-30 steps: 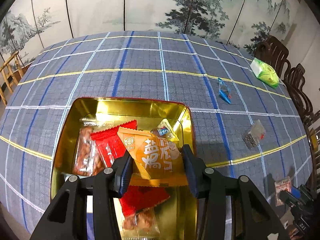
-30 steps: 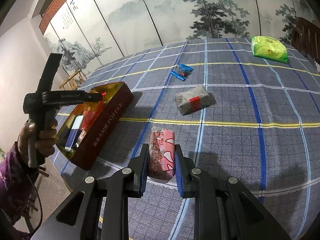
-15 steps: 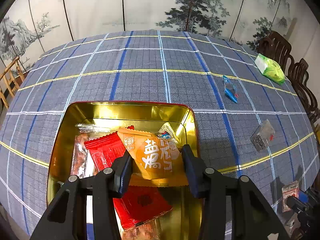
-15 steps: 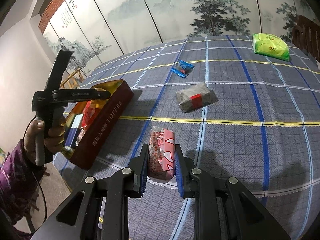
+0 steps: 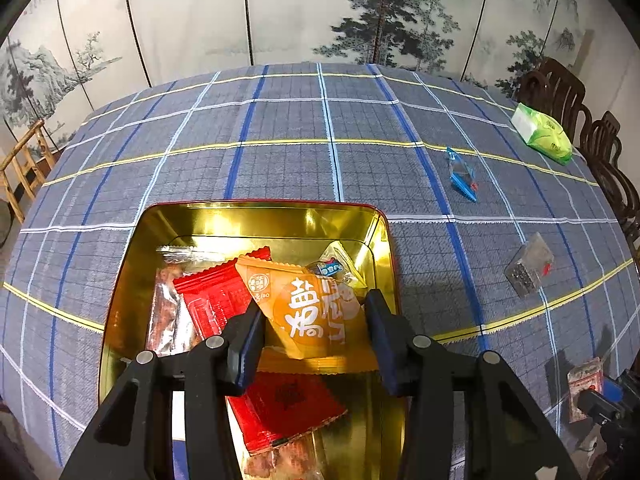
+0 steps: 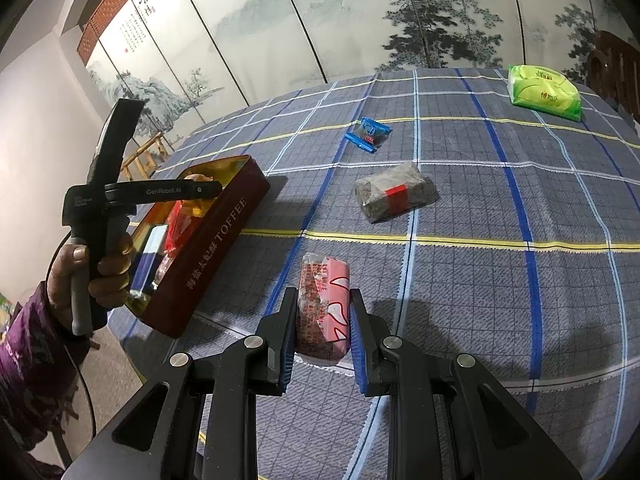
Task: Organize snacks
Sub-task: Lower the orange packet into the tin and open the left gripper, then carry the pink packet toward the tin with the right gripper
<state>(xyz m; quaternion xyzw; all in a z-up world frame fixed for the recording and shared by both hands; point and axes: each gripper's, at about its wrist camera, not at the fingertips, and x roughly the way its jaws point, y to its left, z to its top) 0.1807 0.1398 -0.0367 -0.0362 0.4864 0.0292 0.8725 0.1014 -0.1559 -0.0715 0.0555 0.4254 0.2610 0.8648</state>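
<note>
My left gripper [image 5: 314, 320] is shut on an orange snack packet [image 5: 316, 312] and holds it above the open red tin [image 5: 256, 216], whose gold inside holds several red and clear-wrapped snacks [image 5: 216, 300]. My right gripper [image 6: 322, 316] is shut on a pink snack packet [image 6: 324, 300] just above the tablecloth near the front edge. In the right wrist view the tin [image 6: 224, 236] is at the left, with the left gripper [image 6: 160, 192] over it.
On the blue plaid tablecloth lie a blue candy [image 6: 368, 134], a grey packet with a red band [image 6: 394, 196] and a green tissue pack [image 6: 544, 92]. Dark wooden chairs [image 5: 560, 92] stand at the right, a bamboo chair [image 5: 24, 160] at the left.
My left gripper has risen and drawn back a little with the orange packet over the tin. My right gripper holds the pink packet almost in place.
</note>
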